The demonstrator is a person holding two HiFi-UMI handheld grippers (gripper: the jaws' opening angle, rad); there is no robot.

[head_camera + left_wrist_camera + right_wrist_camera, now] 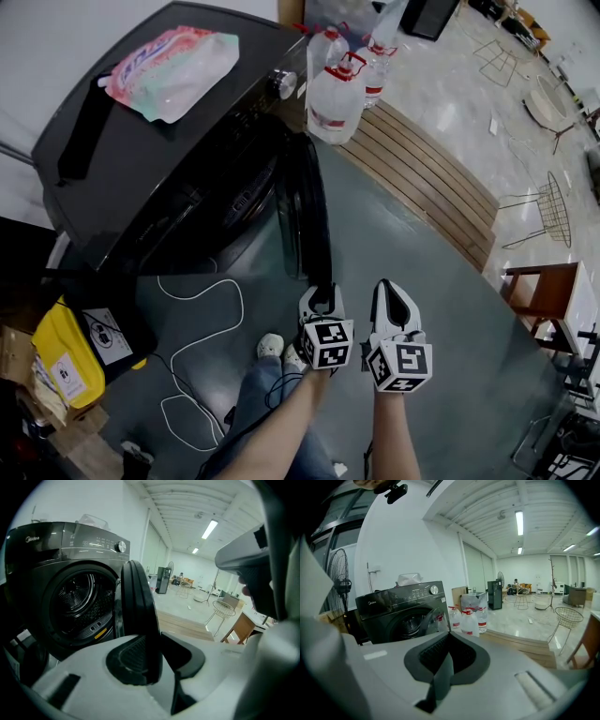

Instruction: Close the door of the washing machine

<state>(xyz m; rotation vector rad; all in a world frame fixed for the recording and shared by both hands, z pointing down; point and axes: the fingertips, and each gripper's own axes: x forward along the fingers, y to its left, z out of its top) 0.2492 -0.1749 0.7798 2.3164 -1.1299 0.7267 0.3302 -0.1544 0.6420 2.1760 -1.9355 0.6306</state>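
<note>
A dark front-loading washing machine (169,187) stands at the upper left, with its round door (305,206) swung wide open and edge-on toward me. My left gripper (323,298) is at the door's free edge. In the left gripper view the black door rim (138,602) runs down between the two pads, and the left gripper (154,660) is shut on it. The open drum (82,597) shows behind. My right gripper (394,298) hangs just right of the left one, apart from the door, shut with nothing in it. In the right gripper view the right gripper (449,653) points at the machine (408,613).
A detergent bag (173,61) lies on the machine's top. Large water bottles (337,94) stand beside it on a wooden platform (431,178). A white cable (202,347) loops on the floor by my feet. At the lower left there is a yellow container (61,361), at the right a wooden table (553,300).
</note>
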